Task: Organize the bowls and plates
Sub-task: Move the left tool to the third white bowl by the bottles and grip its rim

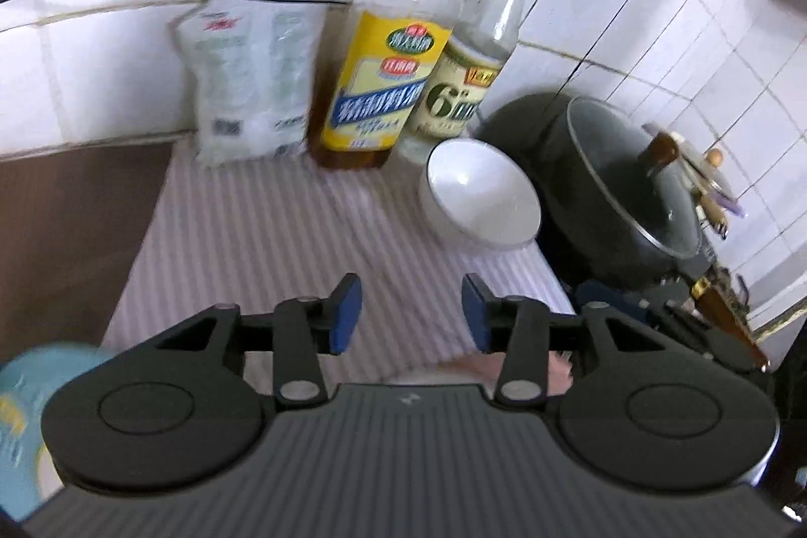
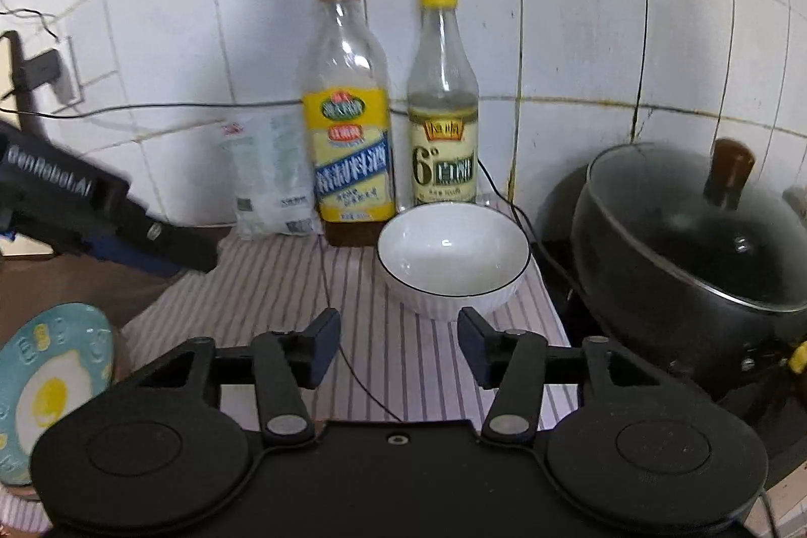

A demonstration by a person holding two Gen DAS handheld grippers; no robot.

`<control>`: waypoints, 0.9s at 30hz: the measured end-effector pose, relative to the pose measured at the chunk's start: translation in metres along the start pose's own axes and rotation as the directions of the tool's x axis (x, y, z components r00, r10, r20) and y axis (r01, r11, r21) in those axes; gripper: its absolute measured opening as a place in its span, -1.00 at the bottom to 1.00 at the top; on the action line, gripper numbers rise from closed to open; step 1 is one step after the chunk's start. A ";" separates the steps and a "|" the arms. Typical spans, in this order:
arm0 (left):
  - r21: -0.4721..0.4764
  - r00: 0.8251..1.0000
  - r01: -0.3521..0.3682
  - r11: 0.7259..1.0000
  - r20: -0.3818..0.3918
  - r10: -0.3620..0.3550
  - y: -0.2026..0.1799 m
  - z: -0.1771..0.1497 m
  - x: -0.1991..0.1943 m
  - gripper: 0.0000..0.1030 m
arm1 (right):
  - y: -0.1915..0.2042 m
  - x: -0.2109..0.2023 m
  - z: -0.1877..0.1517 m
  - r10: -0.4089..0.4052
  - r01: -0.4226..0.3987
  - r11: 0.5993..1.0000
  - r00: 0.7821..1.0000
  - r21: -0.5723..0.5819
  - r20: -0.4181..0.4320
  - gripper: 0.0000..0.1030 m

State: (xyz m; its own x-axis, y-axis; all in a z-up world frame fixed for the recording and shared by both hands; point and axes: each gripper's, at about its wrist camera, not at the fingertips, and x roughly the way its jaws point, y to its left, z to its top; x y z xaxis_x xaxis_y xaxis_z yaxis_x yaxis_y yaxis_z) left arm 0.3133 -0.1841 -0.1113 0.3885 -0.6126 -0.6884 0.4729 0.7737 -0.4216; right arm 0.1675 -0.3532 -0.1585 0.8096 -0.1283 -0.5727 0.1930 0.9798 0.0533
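A white bowl [image 2: 453, 258] with a thin dark rim stands on the striped cloth [image 2: 282, 286] in front of two bottles; it also shows in the left wrist view [image 1: 479, 192]. A light blue plate [image 2: 48, 381] with a fried-egg picture lies at the left; its blurred edge shows in the left wrist view [image 1: 22, 407]. My right gripper [image 2: 398, 346] is open and empty, just short of the bowl. My left gripper [image 1: 411, 311] is open and empty above the cloth; its body appears in the right wrist view [image 2: 101, 215] at the left.
A yellow-labelled oil bottle [image 2: 348, 124], a vinegar bottle [image 2: 443, 109] and a white bag [image 2: 270, 180] stand against the tiled wall. A black pot with a glass lid [image 2: 706, 245] sits to the right of the bowl. A thin black cable [image 2: 353, 366] crosses the cloth.
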 end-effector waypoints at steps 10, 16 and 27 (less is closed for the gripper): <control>-0.018 0.999 0.029 0.999 -0.022 -0.030 0.006 0.036 0.065 -0.09 | -0.014 0.055 -0.002 0.046 -0.045 0.999 0.996 0.014 -0.080 0.41; 0.007 0.997 0.032 0.999 -0.071 -0.031 -0.008 0.047 0.115 -0.03 | -0.020 0.074 -0.006 0.040 -0.037 0.999 0.994 0.034 -0.099 0.56; 0.063 0.992 -0.044 0.997 -0.113 0.051 -0.019 0.046 0.159 -0.17 | -0.028 0.106 -0.012 -0.014 0.016 0.999 0.997 0.029 -0.073 0.75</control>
State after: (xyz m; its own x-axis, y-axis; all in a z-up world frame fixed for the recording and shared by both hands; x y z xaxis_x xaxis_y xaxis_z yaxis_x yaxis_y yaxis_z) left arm 0.4028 -0.3037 -0.1855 0.3203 -0.5504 -0.7710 0.5044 0.7880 -0.3529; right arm 0.2413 -0.3923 -0.2310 0.7645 -0.1302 -0.6313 0.2218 0.9727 0.0680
